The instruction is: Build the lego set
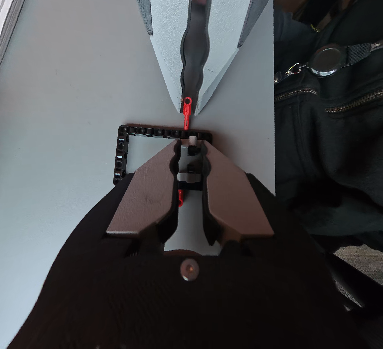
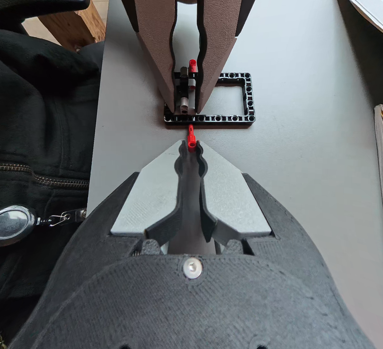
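The grey tabletop (image 2: 290, 111) carries everything, and the work sits close to its edge nearest the person's dark jacket (image 2: 41, 111). A black rectangular frame (image 2: 248, 94) lies flat there, one long side facing the right gripper, likely so a pin can be pushed straight into a hole along that side.

The left gripper (image 1: 189, 144), brown-fingered, reaches over the frame's end nearest that edge. Its jaws stand partly apart, straddling the small grey and black pieces (image 2: 184, 90) fitted inside; whether they actually press on the frame I cannot tell, though they seem placed to steady it.

The right gripper (image 2: 191, 144), grey-fingered, has its jaws nearly together, clamped on the head of a red pin (image 2: 190, 139). The pin's tip points at the frame's long side, just short of touching.

A second red pin (image 2: 192, 65) already sticks out of the far side.
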{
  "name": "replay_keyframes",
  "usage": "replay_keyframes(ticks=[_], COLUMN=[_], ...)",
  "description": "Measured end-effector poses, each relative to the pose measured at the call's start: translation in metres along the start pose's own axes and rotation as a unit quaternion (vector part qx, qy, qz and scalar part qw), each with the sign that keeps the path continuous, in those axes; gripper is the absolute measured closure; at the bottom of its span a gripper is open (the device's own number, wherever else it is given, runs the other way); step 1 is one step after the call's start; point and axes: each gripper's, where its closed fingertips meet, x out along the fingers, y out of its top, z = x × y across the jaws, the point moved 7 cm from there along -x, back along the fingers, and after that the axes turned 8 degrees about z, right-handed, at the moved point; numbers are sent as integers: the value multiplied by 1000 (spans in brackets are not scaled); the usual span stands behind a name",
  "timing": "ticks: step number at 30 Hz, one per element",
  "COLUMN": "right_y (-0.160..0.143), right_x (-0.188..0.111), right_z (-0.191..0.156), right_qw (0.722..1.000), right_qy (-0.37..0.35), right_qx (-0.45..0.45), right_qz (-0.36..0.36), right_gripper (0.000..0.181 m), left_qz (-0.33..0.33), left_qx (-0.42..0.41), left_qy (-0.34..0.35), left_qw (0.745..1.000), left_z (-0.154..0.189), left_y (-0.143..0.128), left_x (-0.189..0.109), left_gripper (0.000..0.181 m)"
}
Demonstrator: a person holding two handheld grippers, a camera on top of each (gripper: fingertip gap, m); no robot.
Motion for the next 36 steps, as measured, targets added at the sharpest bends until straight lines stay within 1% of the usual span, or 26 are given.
replay_keyframes(ticks=[7, 8, 9, 12, 17, 19, 24, 27, 28, 29, 30, 31, 33, 34, 36], right_y=[0, 0, -1, -1, 0, 1, 0, 0, 0, 0, 0, -1, -1, -1, 0], right_x=[0, 0, -1, -1, -4, -4, 0, 1, 1, 0, 0, 0, 0, 0, -1], right_z=[0, -1, -1, 0, 1, 2, 3, 2, 3, 3, 3, 2, 0, 0, 0], right_qw=[1000, 1000, 1000, 999, 1000, 1000, 1000, 1000, 1000, 1000, 1000, 1000, 1000, 1000, 1000], right_qy=[-7, -8, -10, -28, -20, -7, 1, 7, 7, 6, 6, 6, 3, 3, 3], right_qx=[-4, -6, -11, -22, -6, 7, 11, 14, 18, 20, 17, 13, 4, 2, 3], right_qz=[-2, -3, -4, -6, 13, 19, 2, 2, 2, 2, 2, 2, 2, 2, 3], right_gripper=[170, 171, 176, 176, 176, 177, 177, 176, 177, 177, 177, 177, 176, 176, 176], left_qz=[4, 4, 4, 4, 13, 19, 32, 29, 28, 31, 38, 43, 33, 19, -2], left_qx=[-2, -1, 0, 5, 6, 4, -7, -8, -12, -20, -30, -34, -27, -18, 4], left_qy=[4, 5, 5, 5, 7, 6, 4, 5, 4, -6, -17, -20, 9, 21, 23], left_qw=[1000, 1000, 1000, 1000, 1000, 1000, 999, 1000, 1000, 999, 999, 998, 999, 999, 1000], left_z=[1, 1, 1, 1, 1, 1, 1, 1, 1, 3, 5, 5, 0, -1, 7], left_y=[-1, -1, 0, -1, -2, -2, -4, -4, -3, -2, 1, 3, 6, 6, 8], left_x=[0, 0, 0, 0, 0, -1, -1, -1, -1, -3, -5, -9, -15, -16, -12], left_gripper=[164, 164, 164, 164, 164, 164, 164, 164, 163, 152, 145, 146, 147, 144, 138])
